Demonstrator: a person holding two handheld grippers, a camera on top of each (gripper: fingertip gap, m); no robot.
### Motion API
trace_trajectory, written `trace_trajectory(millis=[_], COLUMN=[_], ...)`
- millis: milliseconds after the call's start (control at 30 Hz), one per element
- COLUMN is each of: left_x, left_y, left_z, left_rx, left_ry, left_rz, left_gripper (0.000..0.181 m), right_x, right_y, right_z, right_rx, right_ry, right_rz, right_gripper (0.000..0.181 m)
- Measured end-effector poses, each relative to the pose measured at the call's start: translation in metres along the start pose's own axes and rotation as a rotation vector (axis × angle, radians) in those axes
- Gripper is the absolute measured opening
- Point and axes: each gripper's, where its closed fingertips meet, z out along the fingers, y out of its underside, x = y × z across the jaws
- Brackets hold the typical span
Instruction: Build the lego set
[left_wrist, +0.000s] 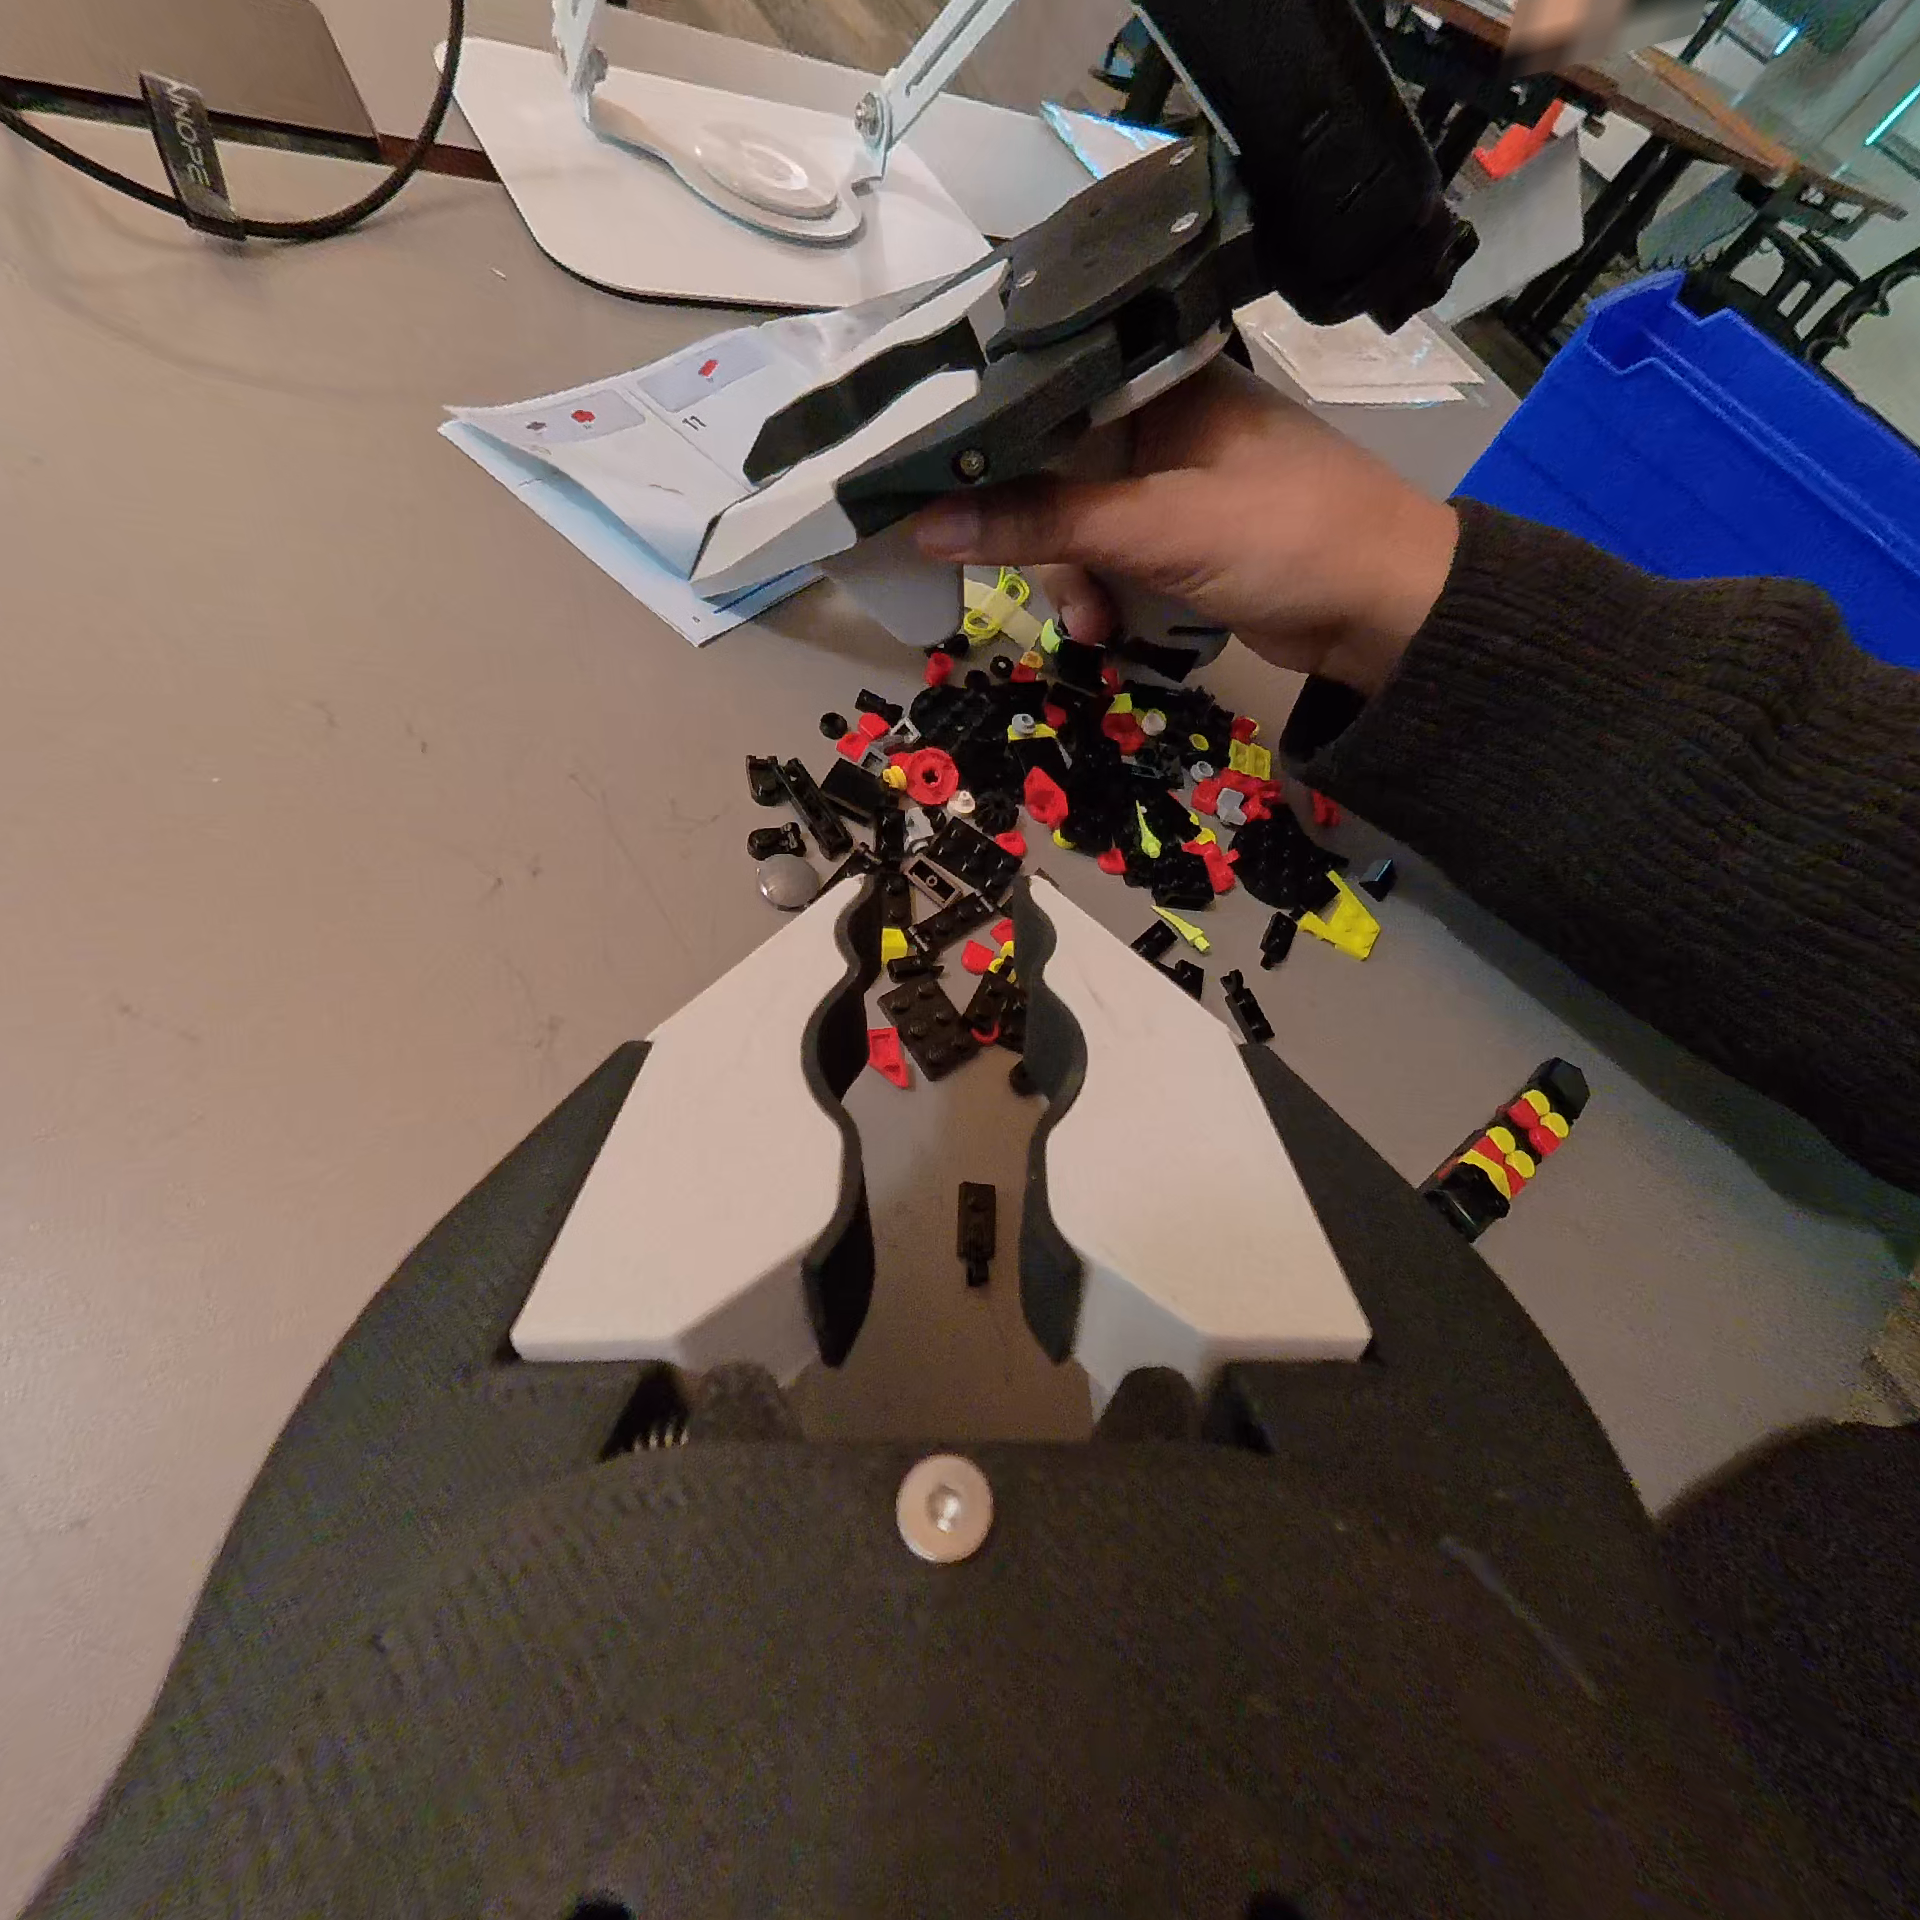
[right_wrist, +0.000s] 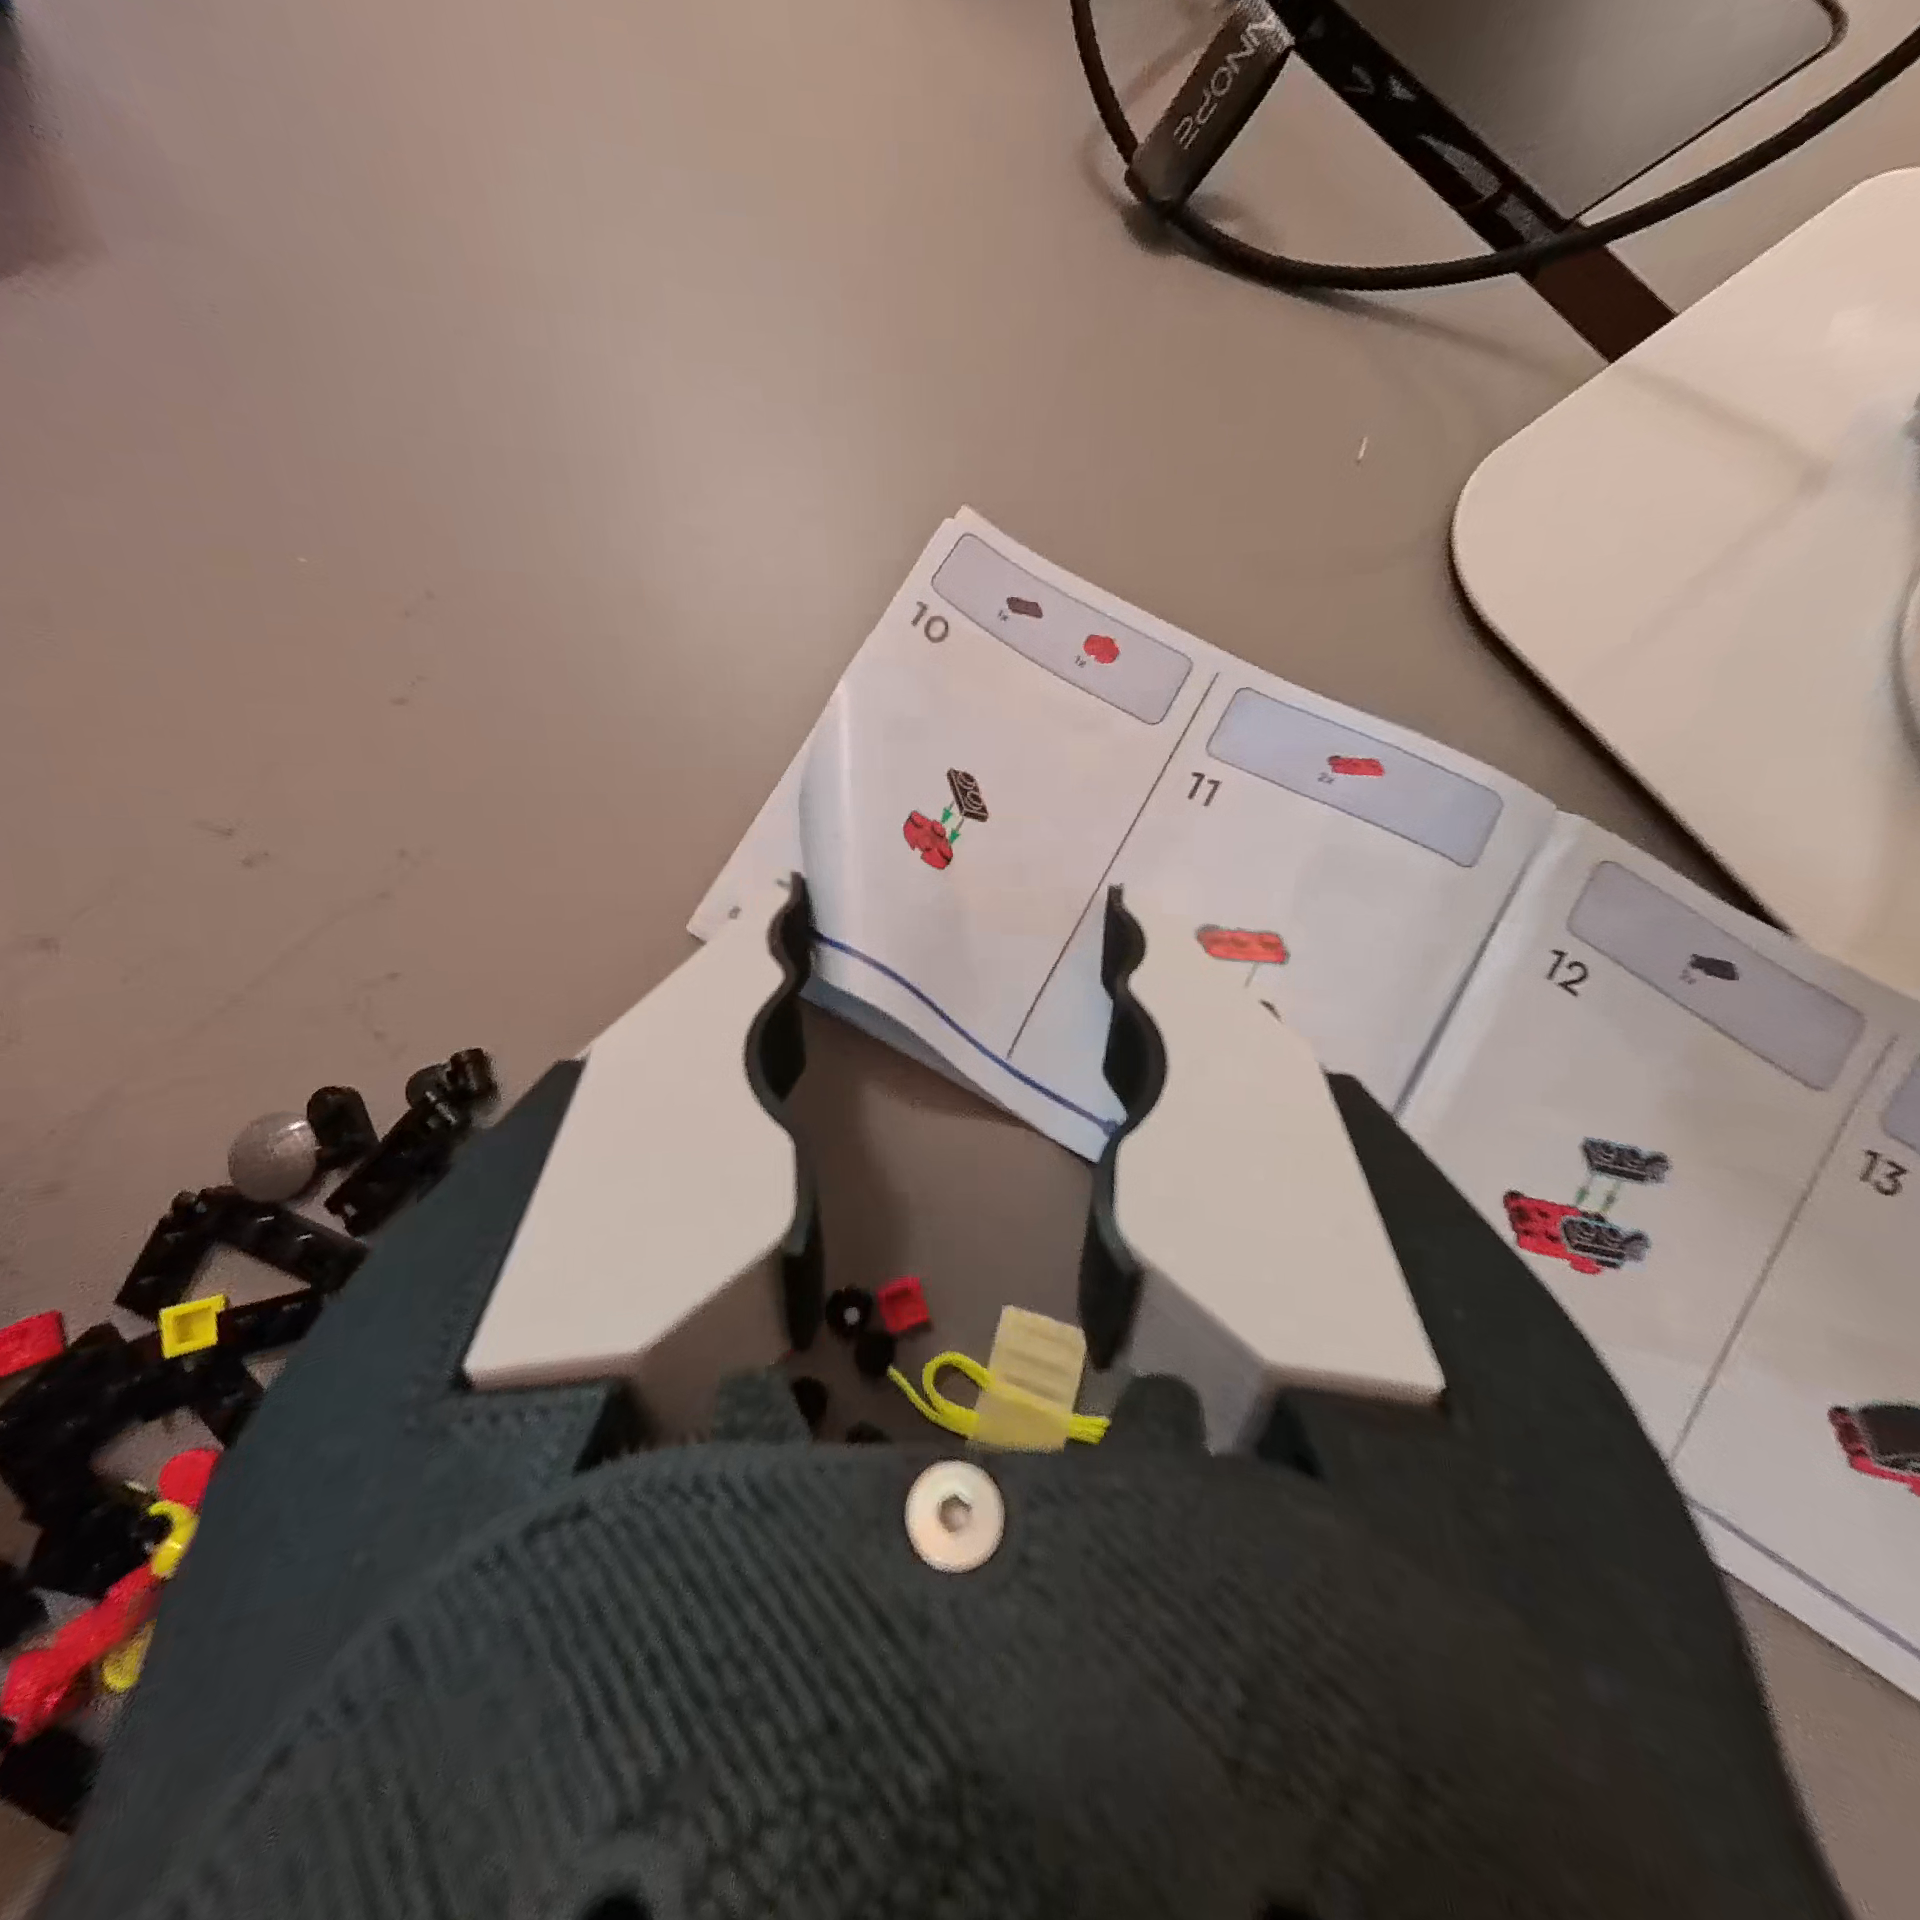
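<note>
Bricks (left_wrist: 1060, 790) lie heaped close together, so the left gripper (left_wrist: 940, 914), open and empty, risks scattering neighbours; the right gripper (right_wrist: 951, 914), also open, hovers over the booklet (right_wrist: 1299, 883).

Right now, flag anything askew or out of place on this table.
The white paper instruction booklet lies skewed with its near left corner curled up. Loose black, red and yellow lego pieces sprawl unsorted; one small black piece sits apart.
</note>
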Motion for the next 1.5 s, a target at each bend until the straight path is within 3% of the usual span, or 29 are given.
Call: trace_trajectory(millis=[533,900,1000,1233,1500], left_x=[0.001,0.002,0.002,0.003,0.003], left_y=[0.001,0.001,0.001,0.001,0.001], left_z=[0.000,0.001,0.000,0.000,0.000], left_rx=[-0.007,-0.008,-0.005,-0.007,-0.007], left_ry=[0.012,0.003,0.003,0.005,0.008], left_rz=[-0.015,0.013,0.008,0.011,0.011], left_gripper=[0.022,0.022,0.022,0.022,0.022], right_x=[-0.008,-0.013,-0.010,0.027,0.118], right_y=[-0.003,-0.020,-0.028,-0.042,-0.026], right_z=[-0.003,-0.013,-0.020,-0.047,-0.095], right_rx=[0.017,0.101,0.146,0.261,0.374], right_ry=[-0.083,-0.103,-0.111,-0.144,0.009], right_rz=[0.022,-0.025,-0.011,0.192,0.450], right_gripper=[0.056,0.033,0.018,0.010,0.008])
